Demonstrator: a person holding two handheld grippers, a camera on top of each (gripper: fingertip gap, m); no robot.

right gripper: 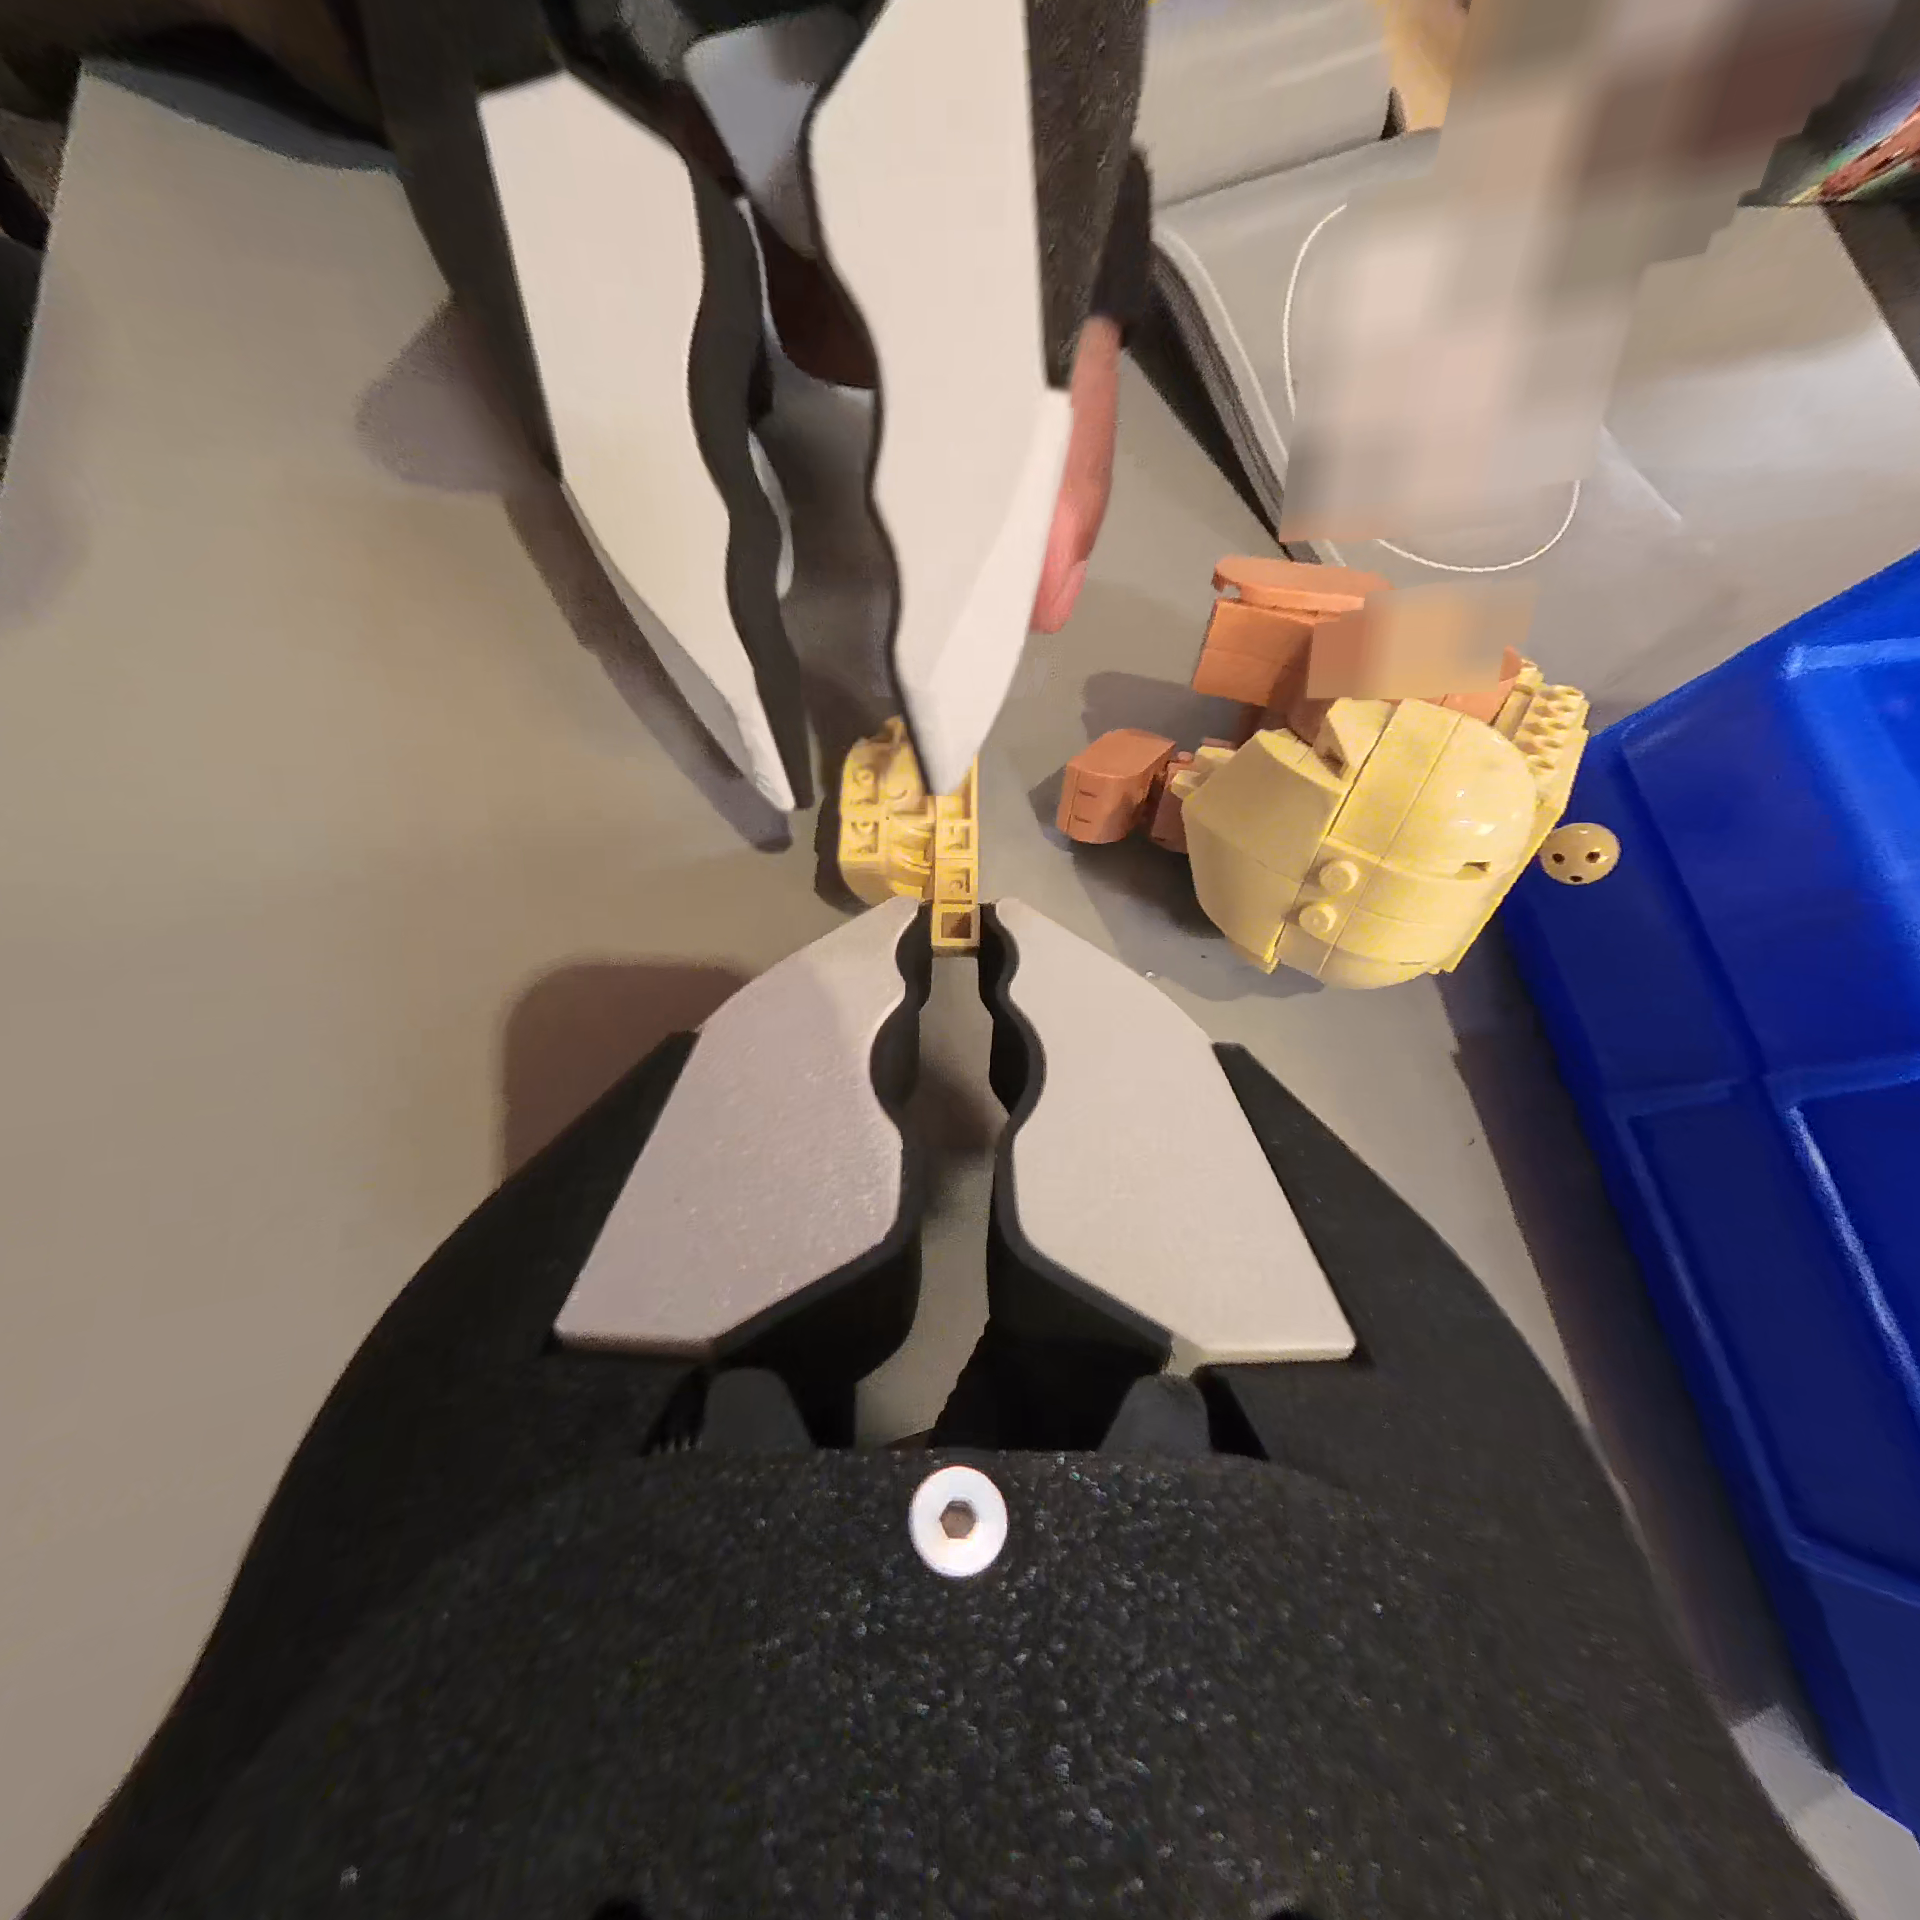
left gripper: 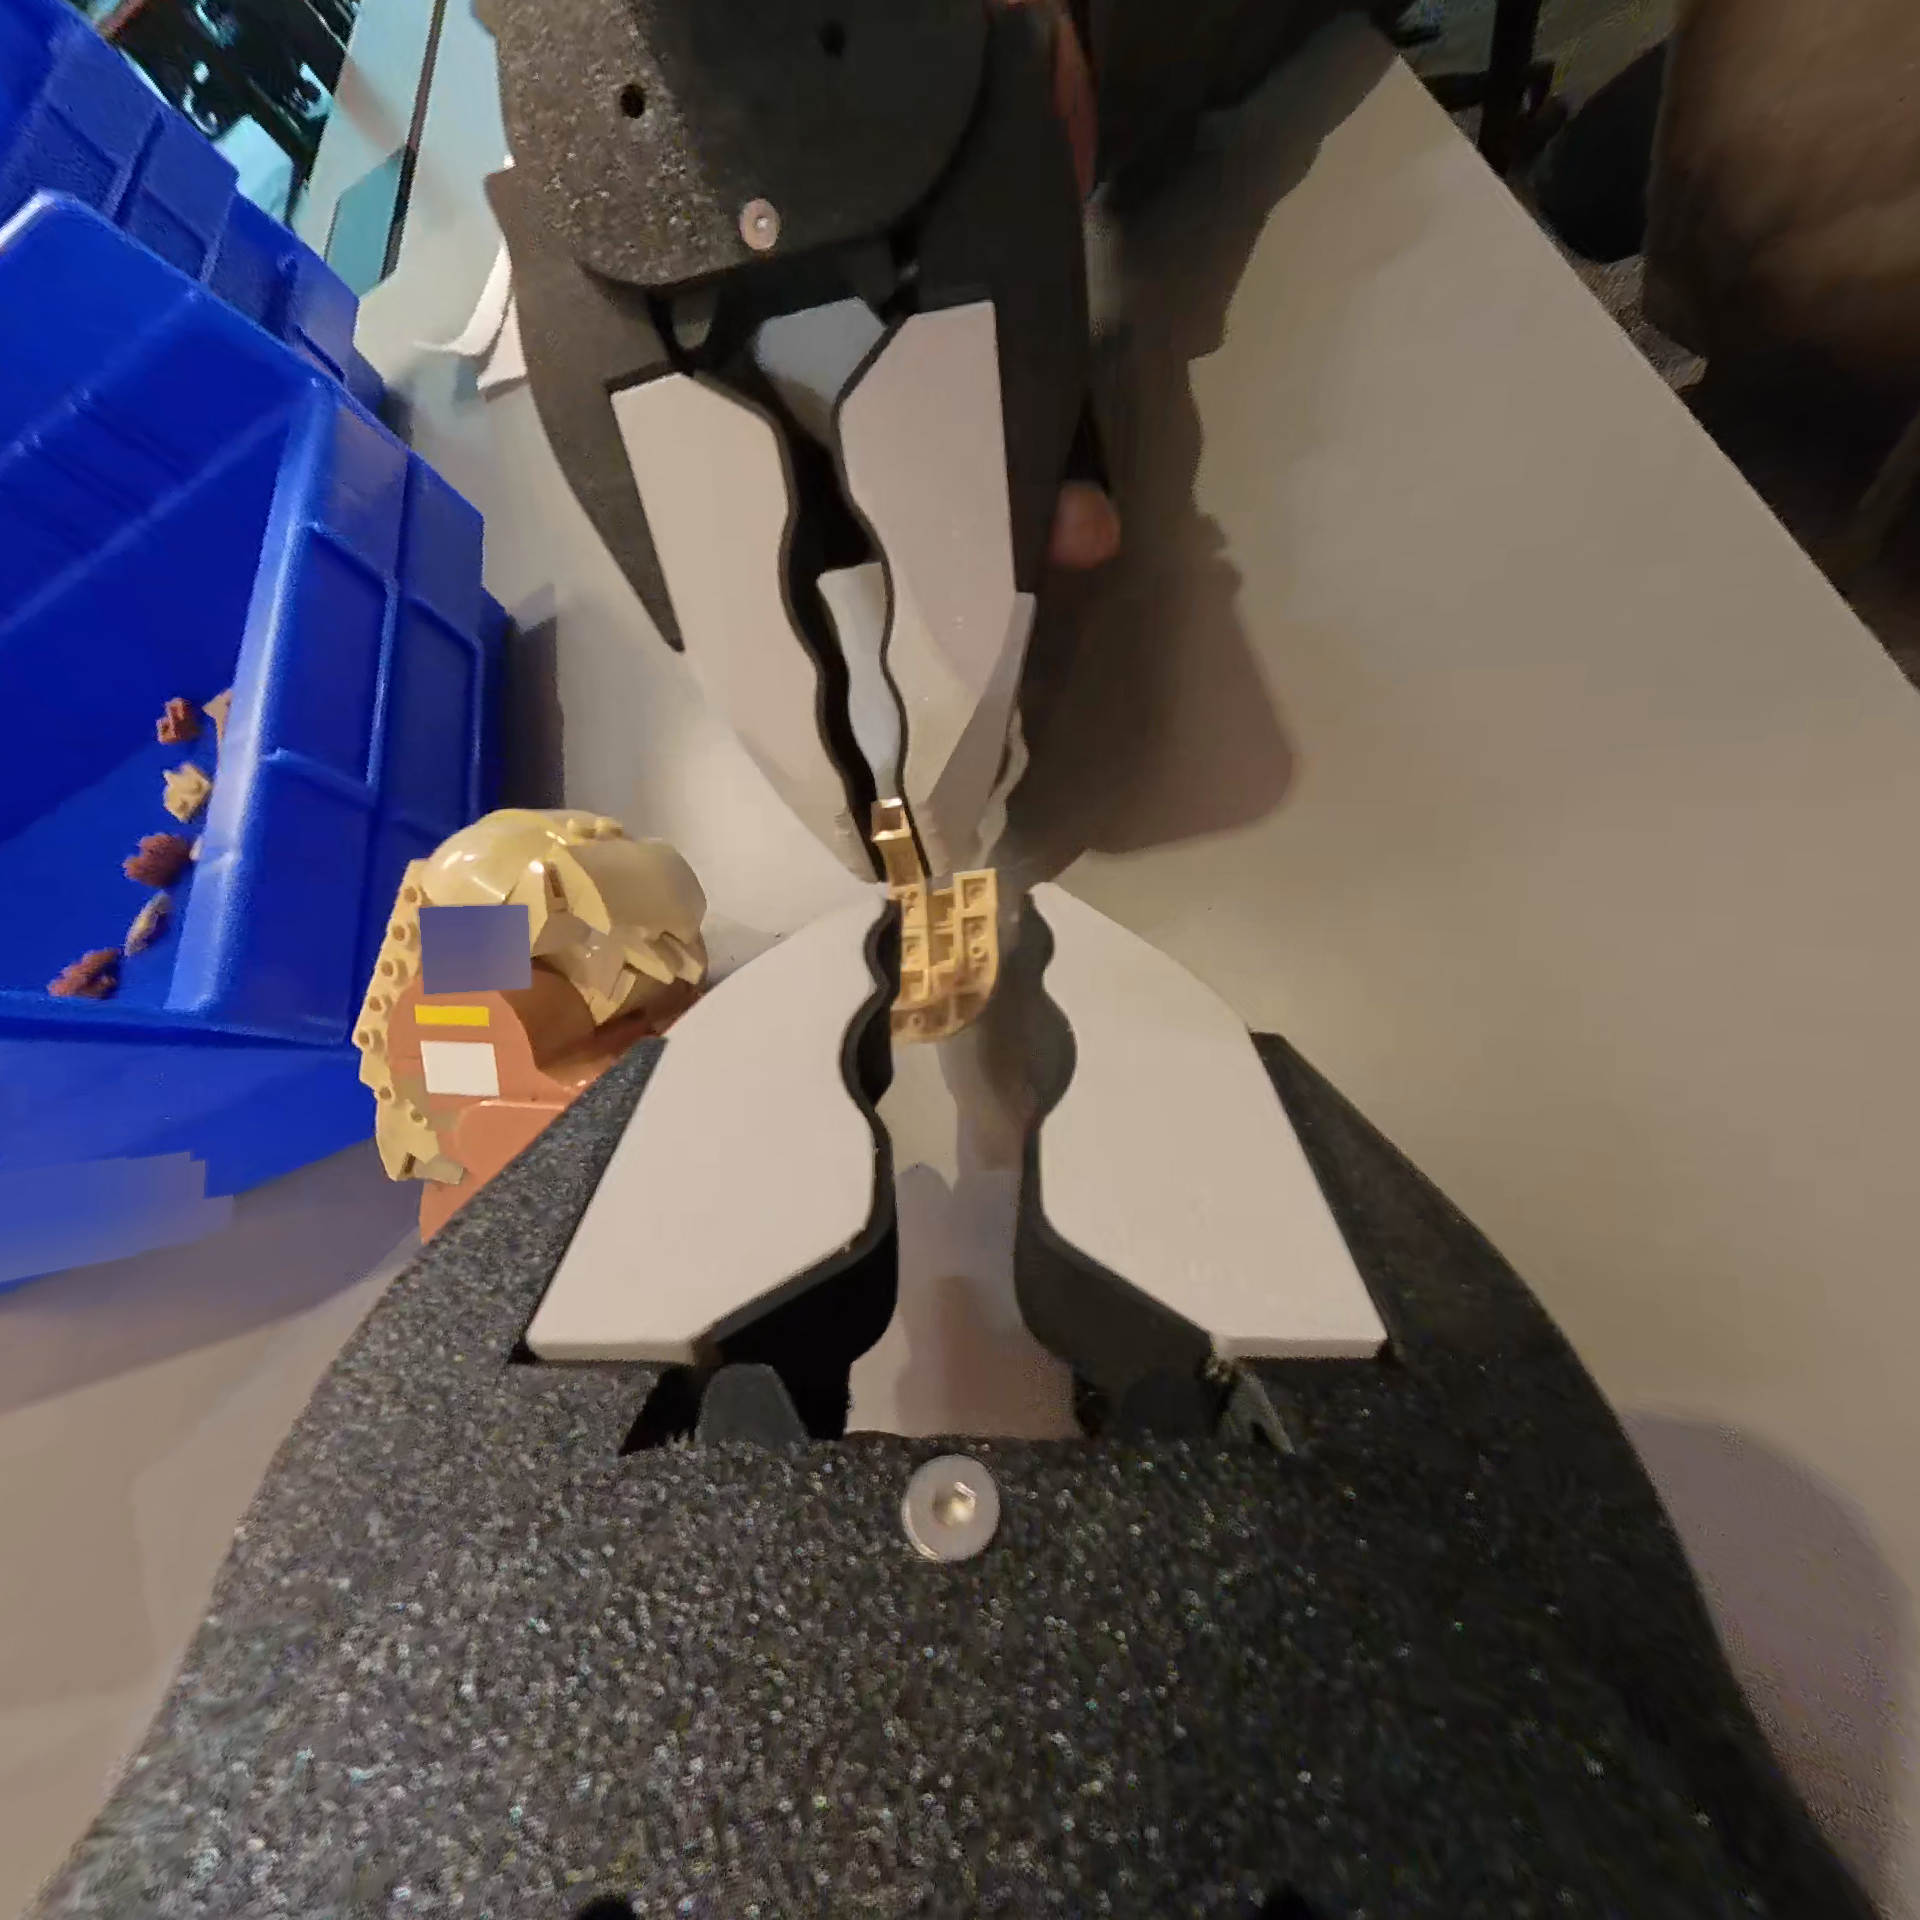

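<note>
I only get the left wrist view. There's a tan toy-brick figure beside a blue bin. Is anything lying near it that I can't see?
Observer: Yes, a small round tan piece with holes sits between the figure and the blue bin.
Operator: Does the figure have limbs?
Observer: A blocky brown limb sticks out from its side, low over the table.
Operator: Anything behind it?
Observer: A thin white cord loops across the table there.
</note>
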